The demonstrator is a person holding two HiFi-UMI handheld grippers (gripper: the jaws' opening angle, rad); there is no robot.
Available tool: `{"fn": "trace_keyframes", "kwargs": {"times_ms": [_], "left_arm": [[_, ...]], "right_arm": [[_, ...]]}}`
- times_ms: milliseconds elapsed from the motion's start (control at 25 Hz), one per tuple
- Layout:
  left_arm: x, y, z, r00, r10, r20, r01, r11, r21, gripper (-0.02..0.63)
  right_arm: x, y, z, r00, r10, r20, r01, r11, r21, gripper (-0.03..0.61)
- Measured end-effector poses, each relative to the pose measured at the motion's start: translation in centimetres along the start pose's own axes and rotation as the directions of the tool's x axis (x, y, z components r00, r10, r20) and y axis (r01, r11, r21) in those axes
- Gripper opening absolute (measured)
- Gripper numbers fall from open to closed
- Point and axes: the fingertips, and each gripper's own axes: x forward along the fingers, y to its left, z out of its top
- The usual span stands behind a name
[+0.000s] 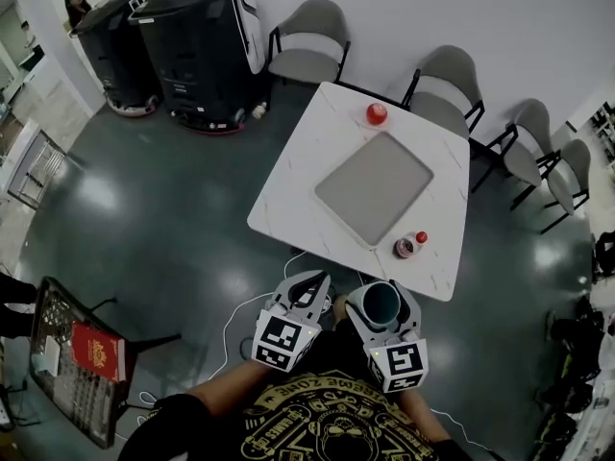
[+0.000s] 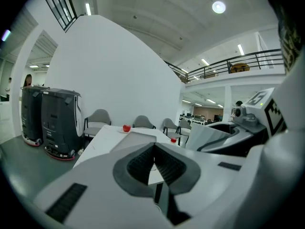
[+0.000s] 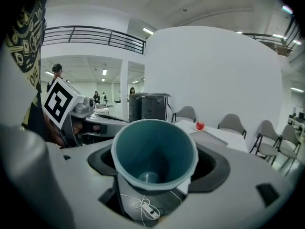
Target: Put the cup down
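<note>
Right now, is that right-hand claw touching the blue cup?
Touching. The right gripper view shows the cup clamped between the jaws of the right gripper, both pressing its sides.

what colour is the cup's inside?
Teal, with a paler rim. The cup shows best in the right gripper view.

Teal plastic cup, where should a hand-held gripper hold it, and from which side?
Grip the teal plastic cup across its tapered wall below the rim, coming from the side: its mouth faces up, as the right hand-held gripper holds it now.
</note>
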Motion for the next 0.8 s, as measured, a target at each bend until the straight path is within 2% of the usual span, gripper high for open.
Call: {"fn": "trace_keyframes", "kwargs": {"times_ms": [280,640,800], "left_arm": [[4.4,0.4,1.5,0.998,0.055,-0.013,-0.055,0.998,-0.003,0.009],[7.8,1.2,3.2,0.988,0.152,-0.037,-0.152,0.988,-0.001,0.009],[9.6,1.5,4.1,0.984,0.176,-0.031,-0.177,0.984,-0.010,0.009]], "right_arm": [[2.9,-4.7,2.2,0.998,0.062,0.017,-0.062,0.998,-0.004,0.390],[6.0,-8.1,4.2,0.982,0.185,0.040,-0.184,0.983,-0.018,0.389],[7.1,-9.9,5.9,0.972,0.228,0.060,-0.224,0.972,-0.067,0.390]]}}
